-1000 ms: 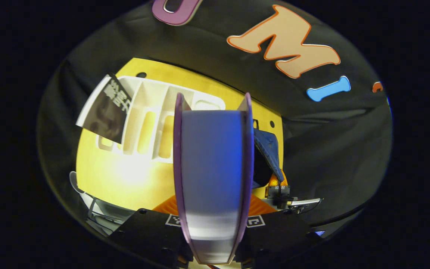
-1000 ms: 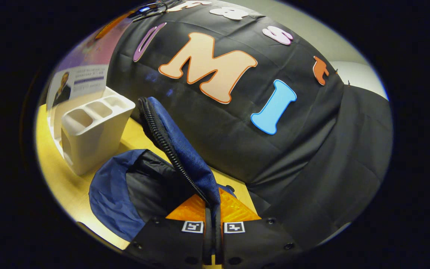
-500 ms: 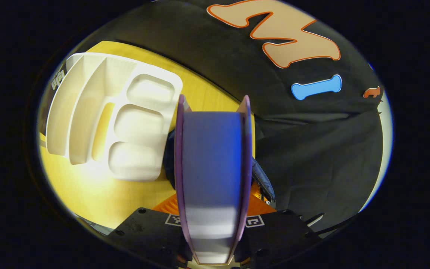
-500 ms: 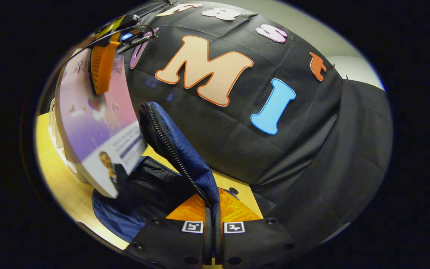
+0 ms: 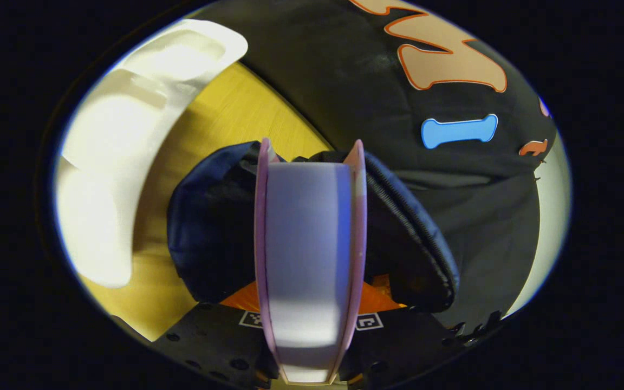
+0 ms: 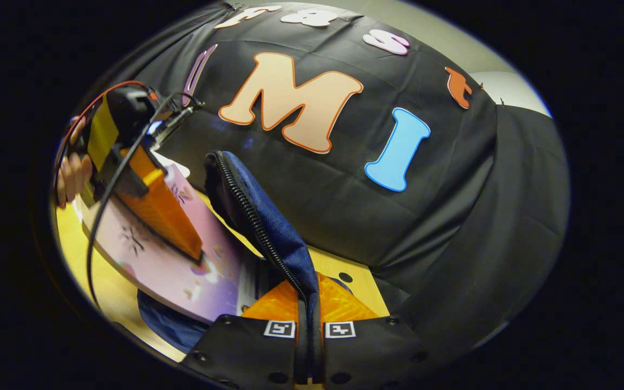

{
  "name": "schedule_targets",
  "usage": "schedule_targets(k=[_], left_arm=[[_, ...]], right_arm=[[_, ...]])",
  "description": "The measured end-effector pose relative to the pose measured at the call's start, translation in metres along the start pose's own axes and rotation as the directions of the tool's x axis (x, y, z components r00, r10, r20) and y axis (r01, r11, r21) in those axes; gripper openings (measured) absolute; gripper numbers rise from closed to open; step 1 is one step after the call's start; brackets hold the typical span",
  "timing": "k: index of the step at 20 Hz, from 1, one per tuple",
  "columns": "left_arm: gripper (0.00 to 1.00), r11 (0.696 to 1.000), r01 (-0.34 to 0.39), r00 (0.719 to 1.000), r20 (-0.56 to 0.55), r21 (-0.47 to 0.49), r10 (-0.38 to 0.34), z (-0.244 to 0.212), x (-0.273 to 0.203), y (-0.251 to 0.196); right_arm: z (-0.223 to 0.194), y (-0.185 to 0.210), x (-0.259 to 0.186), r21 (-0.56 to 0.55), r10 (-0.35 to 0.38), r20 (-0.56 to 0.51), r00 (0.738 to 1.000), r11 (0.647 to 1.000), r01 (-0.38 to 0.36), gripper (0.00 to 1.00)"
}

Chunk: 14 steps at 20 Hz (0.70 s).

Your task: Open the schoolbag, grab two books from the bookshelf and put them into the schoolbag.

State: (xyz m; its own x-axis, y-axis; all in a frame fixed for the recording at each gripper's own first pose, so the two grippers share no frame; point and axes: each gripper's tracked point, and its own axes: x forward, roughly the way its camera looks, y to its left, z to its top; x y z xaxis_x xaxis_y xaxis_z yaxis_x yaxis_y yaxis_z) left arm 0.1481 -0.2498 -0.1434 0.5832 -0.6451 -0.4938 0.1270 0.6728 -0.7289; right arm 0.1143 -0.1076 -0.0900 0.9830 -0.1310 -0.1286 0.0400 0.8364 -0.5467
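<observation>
Your left gripper [image 5: 310,162] is clamped on the stiff, slick book [image 5: 306,249] at frame centre over the open schoolbag [image 5: 209,227], while your right gripper [image 6: 306,314] pinches its floppy flap [image 6: 268,222], so hold near the rim.

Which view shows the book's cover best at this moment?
Right gripper view: the book shows its pink cover, tilted into the schoolbag, clamped by the left gripper. Left gripper view gives just its page edge.

In left gripper view we look down, close, over schoolbag [image 5: 209,233] mouth; right gripper view sits at bag rim, facing wall. Both share bag + book [image 6: 182,271].
</observation>
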Motion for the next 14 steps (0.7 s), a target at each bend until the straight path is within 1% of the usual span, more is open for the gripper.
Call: schedule_targets(k=[1, 2, 3, 4, 6, 8, 9, 12, 13, 14], left_arm=[[0.39, 1.0, 0.016, 1.0, -0.001, 0.006, -0.016, -0.001, 0.009, -0.002], [0.39, 0.999, 0.032, 0.999, -0.006, 0.009, -0.032, -0.003, 0.018, -0.004], [0.39, 0.999, 0.038, 0.999, -0.008, 0.012, -0.038, -0.005, 0.027, -0.003], [0.38, 0.999, 0.034, 0.999, -0.017, 0.018, -0.034, -0.007, 0.035, 0.0], [0.38, 0.999, 0.04, 0.999, -0.028, 0.026, -0.04, -0.01, 0.054, 0.005], [0.38, 0.997, 0.055, 0.998, -0.041, 0.047, -0.053, -0.011, 0.075, 0.005], [0.38, 0.997, 0.07, 0.997, -0.042, 0.043, -0.069, -0.009, 0.083, 0.004], [0.38, 0.993, 0.12, 0.993, -0.022, 0.003, -0.12, -0.002, 0.098, 0.011], [0.38, 0.991, 0.131, 0.991, -0.027, -0.016, -0.131, -0.004, 0.103, 0.014], [0.38, 0.992, 0.125, 0.992, -0.021, -0.035, -0.125, -0.002, 0.107, 0.02]], right_arm=[[0.0, 0.001, 0.0, -0.004, 0.004, 0.002, 1.0, 1.0, -0.004, 0.08], [-0.001, 0.002, 0.001, -0.004, 0.009, 0.002, 1.0, 1.0, -0.009, 0.06], [-0.001, 0.003, 0.001, -0.002, 0.011, 0.004, 1.0, 1.0, -0.011, 0.09], [-0.001, 0.003, 0.001, 0.001, 0.012, 0.007, 1.0, 1.0, -0.012, 0.06], [-0.002, 0.004, 0.001, 0.0, 0.016, 0.001, 1.0, 1.0, -0.016, 0.06], [-0.002, 0.007, 0.001, -0.001, 0.023, 0.003, 1.0, 1.0, -0.023, 0.09], [-0.001, 0.008, -0.001, -0.002, 0.027, 0.004, 1.0, 1.0, -0.027, 0.06], [-0.004, 0.006, 0.003, 0.017, 0.026, -0.01, 1.0, 1.0, -0.026, 0.06], [-0.005, 0.006, 0.002, 0.026, 0.026, -0.014, 1.0, 0.999, -0.026, 0.03], [-0.006, 0.007, 0.004, 0.028, 0.03, -0.015, 0.999, 0.999, -0.029, 0.09]])
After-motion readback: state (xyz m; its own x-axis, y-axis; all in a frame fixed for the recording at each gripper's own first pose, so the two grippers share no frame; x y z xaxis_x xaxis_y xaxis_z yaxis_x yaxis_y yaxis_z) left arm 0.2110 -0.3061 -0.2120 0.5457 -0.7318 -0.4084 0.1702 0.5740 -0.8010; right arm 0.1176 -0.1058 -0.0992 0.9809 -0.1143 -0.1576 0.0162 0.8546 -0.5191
